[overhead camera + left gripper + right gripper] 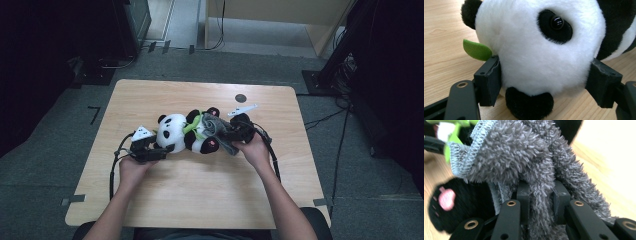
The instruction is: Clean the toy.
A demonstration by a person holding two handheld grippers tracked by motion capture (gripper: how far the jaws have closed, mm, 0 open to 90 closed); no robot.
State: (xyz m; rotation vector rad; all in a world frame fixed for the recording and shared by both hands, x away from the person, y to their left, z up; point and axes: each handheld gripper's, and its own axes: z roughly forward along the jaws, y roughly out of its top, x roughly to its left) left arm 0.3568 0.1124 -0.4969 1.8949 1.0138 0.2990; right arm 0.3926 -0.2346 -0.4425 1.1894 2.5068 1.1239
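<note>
A black-and-white panda plush (176, 131) with a green scarf lies on its side on the wooden table (200, 185), head to the left. My left gripper (164, 149) is shut on its head. In the left gripper view, both black pads (489, 80) press into the white fur of the panda plush (534, 37), and a green leaf (477, 50) sticks out beside the head. A grey fuzzy cloth (214, 125) is draped over the panda's lower body. My right gripper (227, 134) is shut on that grey cloth (506, 157), with the right gripper (540, 195) pinching a fold. A black paw with a pink pad (446, 200) lies beside it.
A small dark round mark (241, 98) sits near the table's far edge. Cables trail from both grippers across the tabletop. Beyond the table are grey carpet, a black stand (340, 60) at the right and a wooden cabinet (280, 20) at the back.
</note>
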